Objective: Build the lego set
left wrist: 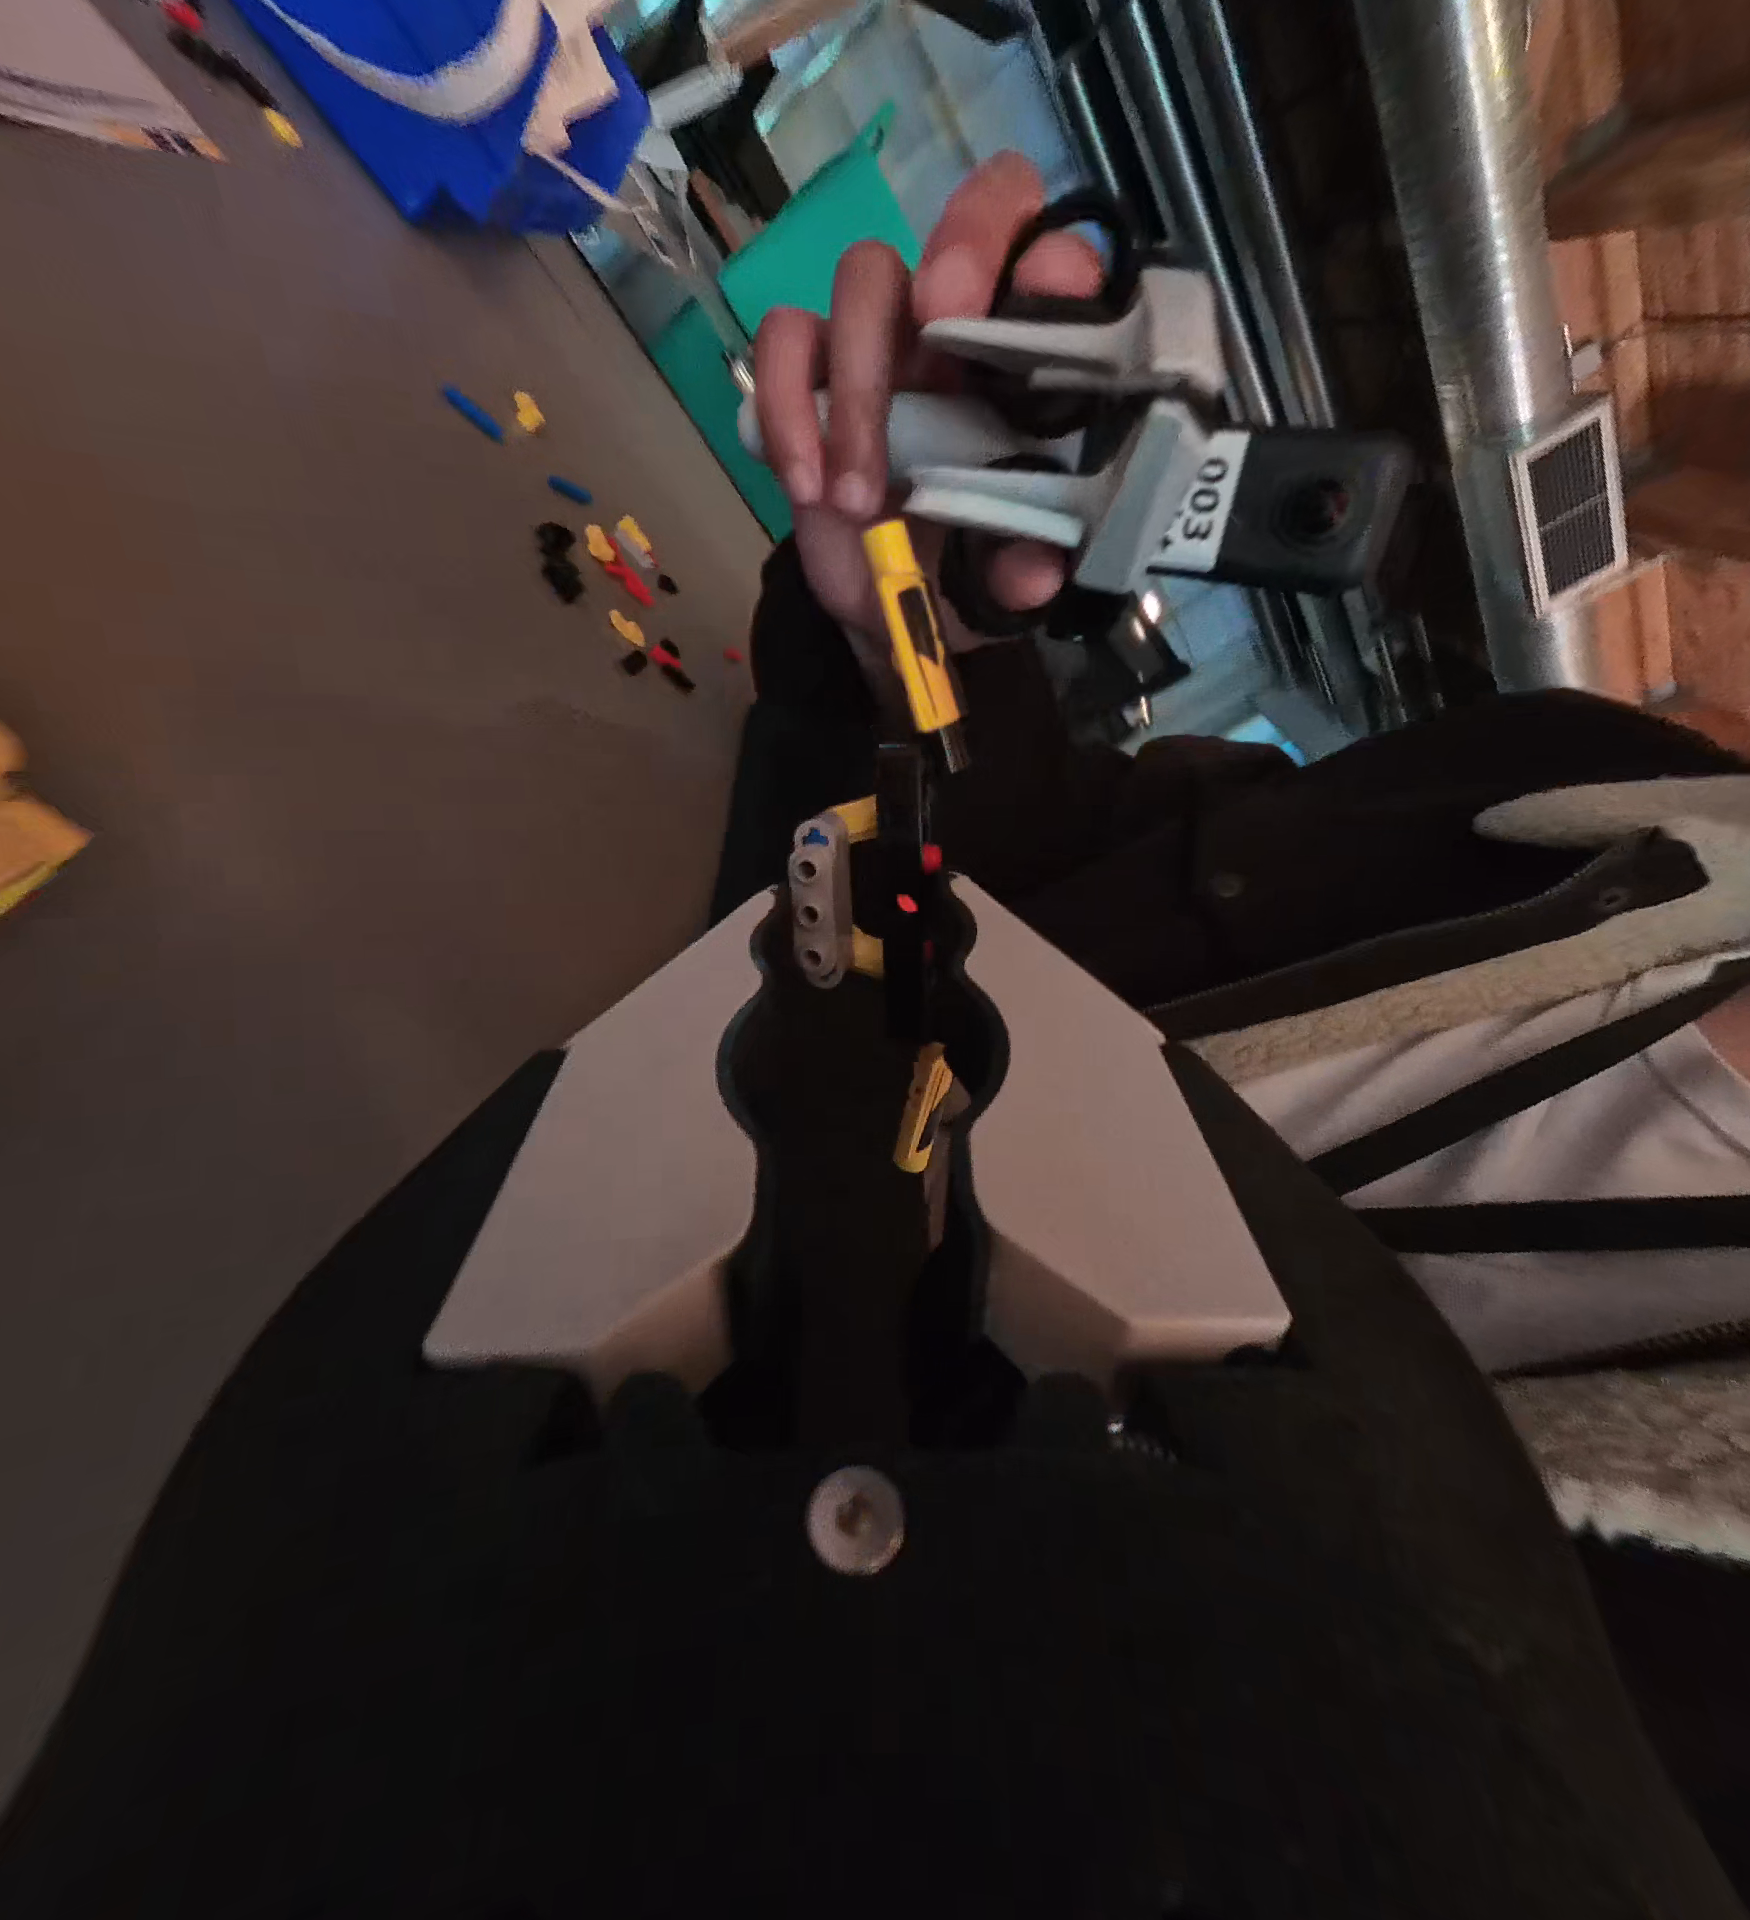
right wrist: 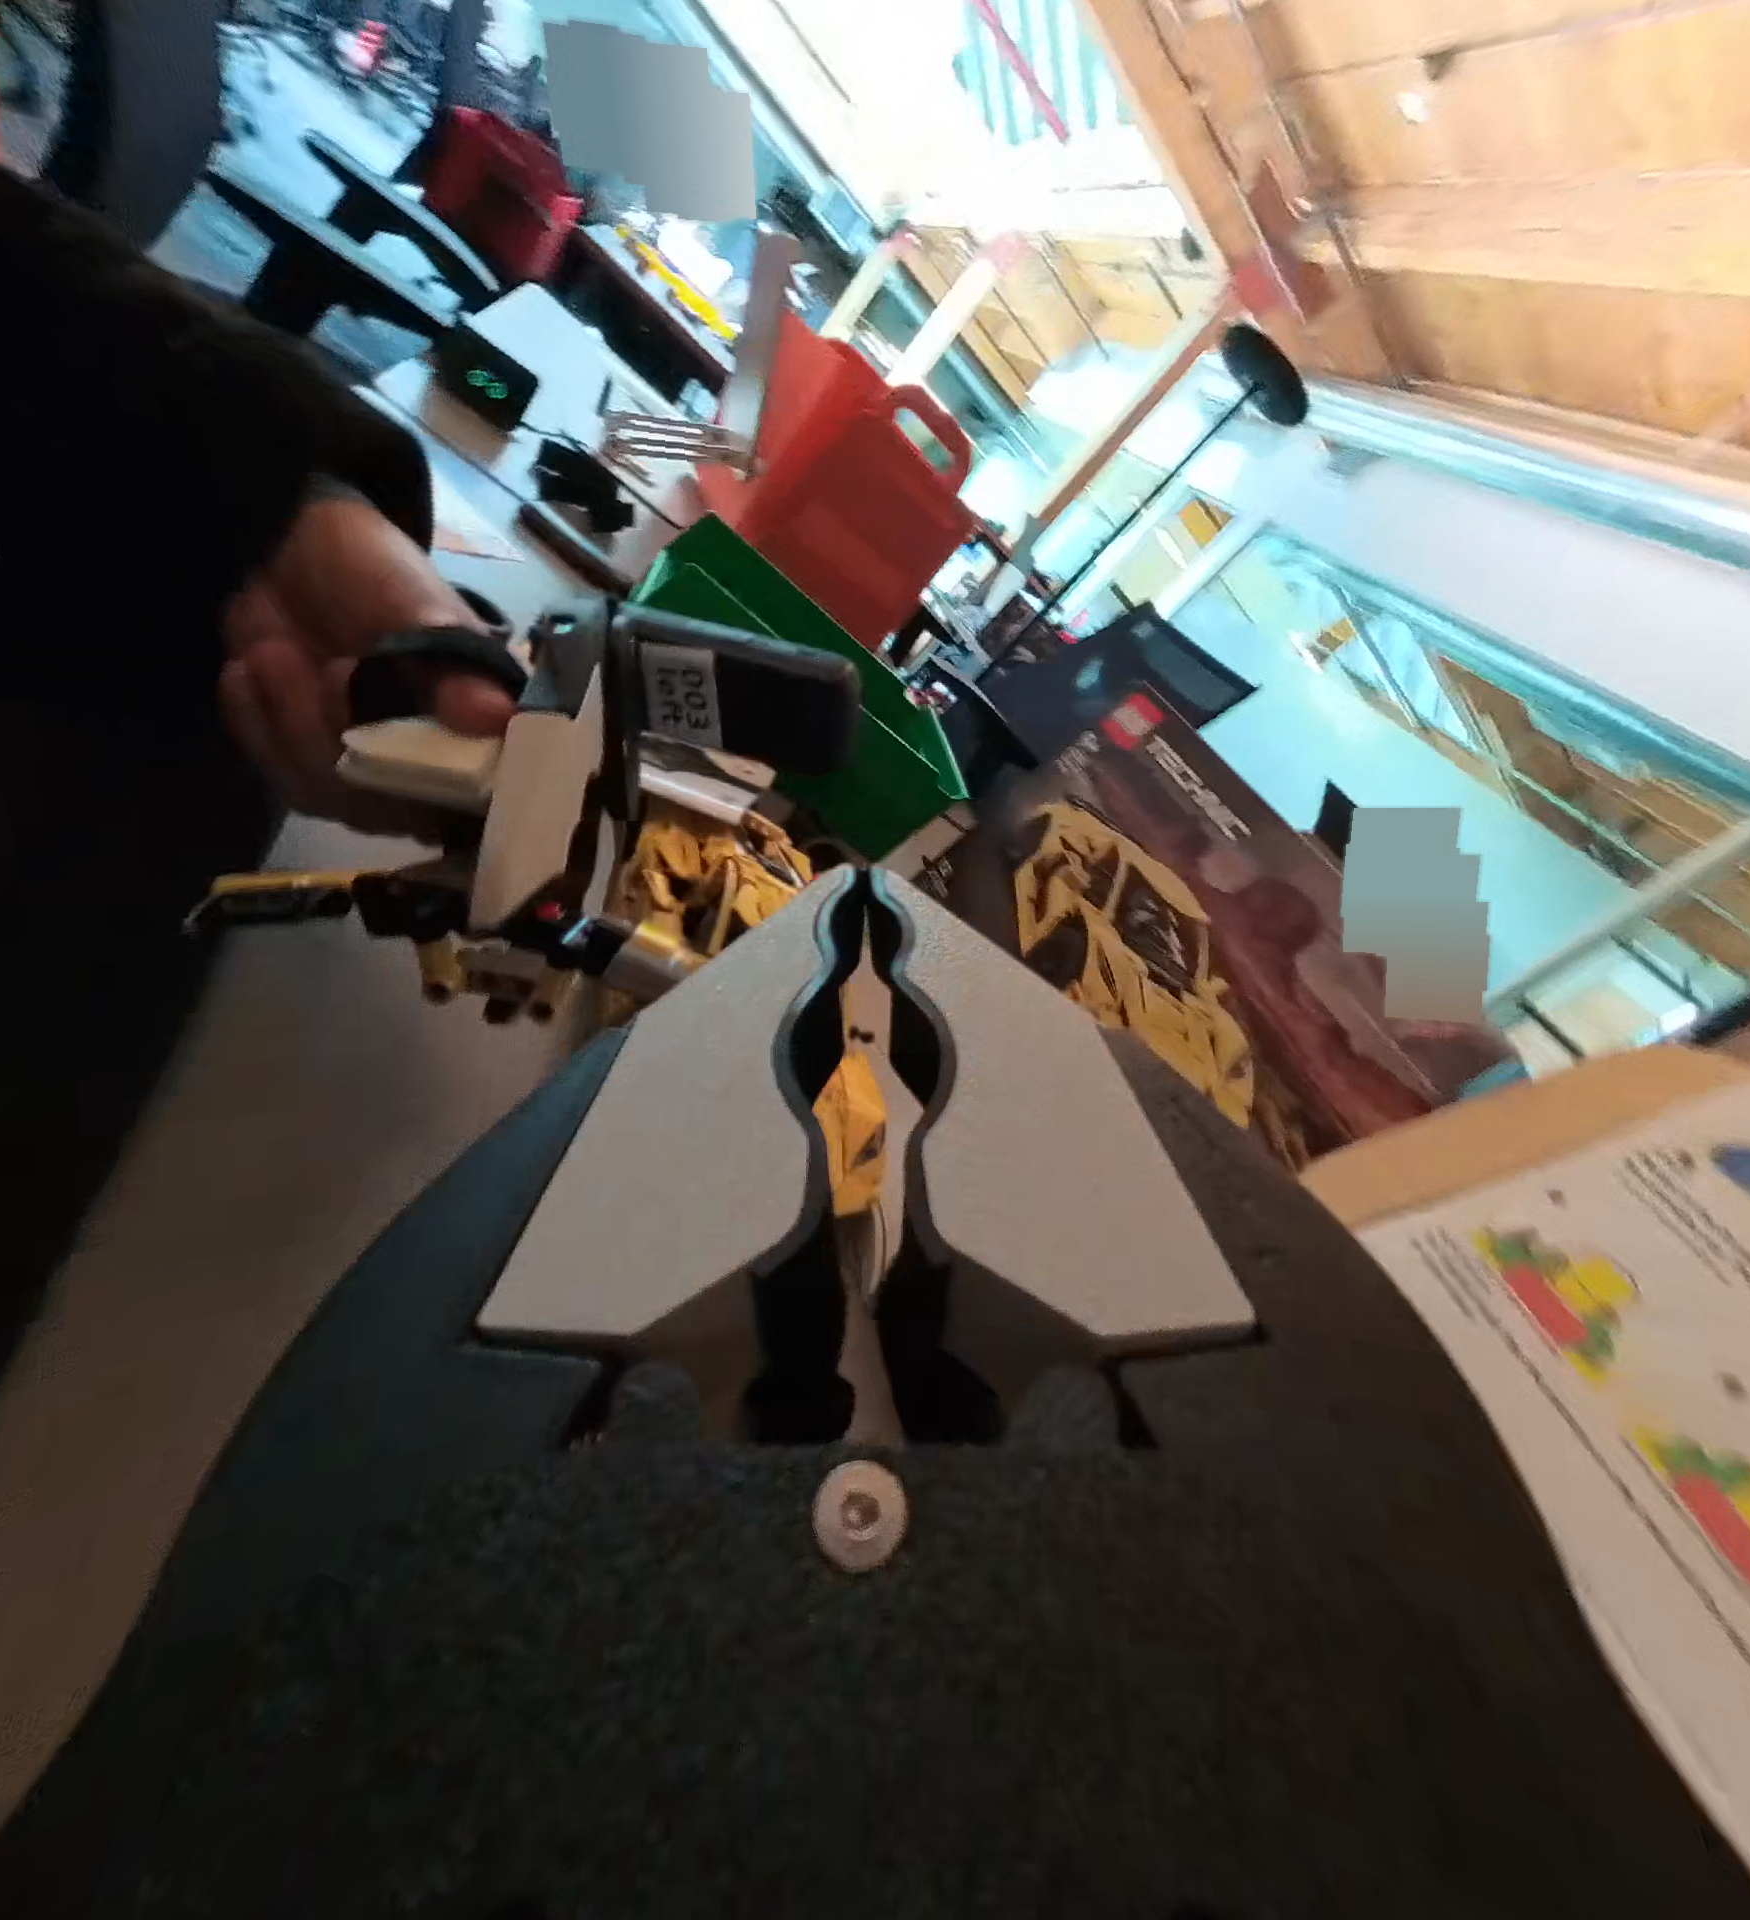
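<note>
My left gripper (left wrist: 866, 909) is shut on a small lego assembly (left wrist: 900, 831), a black beam with red pins, a grey holed beam (left wrist: 817, 904) and yellow parts. A person's hand (left wrist: 829, 416) holds a yellow lego piece (left wrist: 912, 634) in its fingers, its black tip at the top end of the assembly. That same hand grips the right gripper's handle (left wrist: 1006, 426). In the right wrist view my right gripper (right wrist: 866, 883) is shut with nothing between the tips. The left gripper (right wrist: 538, 831), the assembly (right wrist: 497, 966) and the yellow piece (right wrist: 268, 896) show to its left.
Loose lego pieces (left wrist: 611, 582) lie on the grey table (left wrist: 279, 623). A blue bin (left wrist: 455, 94) stands at the back. A yellow lego car (right wrist: 725, 883), the set's box (right wrist: 1162, 862), a green bin (right wrist: 829, 717), a red bin (right wrist: 850, 478) and an instruction sheet (right wrist: 1629, 1351) surround the work area. The gap from one gripper's tips to the other's is roughly 9 cm.
</note>
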The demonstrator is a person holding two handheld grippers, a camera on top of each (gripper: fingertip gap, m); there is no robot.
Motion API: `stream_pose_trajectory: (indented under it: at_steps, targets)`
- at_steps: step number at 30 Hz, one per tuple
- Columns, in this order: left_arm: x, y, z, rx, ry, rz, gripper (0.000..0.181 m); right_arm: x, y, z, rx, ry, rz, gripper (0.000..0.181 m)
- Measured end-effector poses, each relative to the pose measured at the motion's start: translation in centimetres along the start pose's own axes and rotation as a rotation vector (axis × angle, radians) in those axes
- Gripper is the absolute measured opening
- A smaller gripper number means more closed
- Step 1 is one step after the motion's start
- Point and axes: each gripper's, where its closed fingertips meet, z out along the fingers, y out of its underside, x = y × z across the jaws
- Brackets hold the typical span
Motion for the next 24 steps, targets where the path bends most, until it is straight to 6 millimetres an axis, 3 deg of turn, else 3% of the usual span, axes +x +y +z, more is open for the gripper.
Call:
stream_pose_trajectory:
  at_steps: [3, 6, 9, 11, 20, 22, 24]
  targets:
    - [-1.3, 0.3, -3.0, 0.08, -0.127, -0.023, 0.025, -0.8, 0.5, 2.8, 0.07, -0.007, -0.211, 0.0]
    - [-1.8, 1.2, -4.4, 0.129, -0.164, -0.058, 0.025, -1.9, 0.5, 4.6, 0.163, 0.05, -0.348, 0.0]
    - [-1.9, 0.9, -4.9, 0.161, -0.16, -0.058, 0.025, -4.9, 0.7, 4.6, 0.161, 0.012, -0.582, 0.0]
    - [-2.3, 0.9, -4.8, 0.153, -0.162, -0.075, 0.025, -4.9, 0.4, 4.1, 0.164, 0.076, -0.664, 0.0]
    - [-2.7, 1.3, -4.5, 0.115, -0.163, -0.087, 0.025, -5.9, 2.5, 4.2, 0.068, -0.028, -0.607, 0.0]
    - [-2.8, 1.4, -4.3, 0.107, -0.172, -0.081, 0.025, -5.5, 2.4, 4.1, 0.052, -0.032, -0.52, 0.0]
    - [-2.8, 1.5, -4.2, 0.099, -0.173, -0.08, 0.025, -4.7, 2.3, 4.0, 0.051, -0.049, -0.307, 0.0]
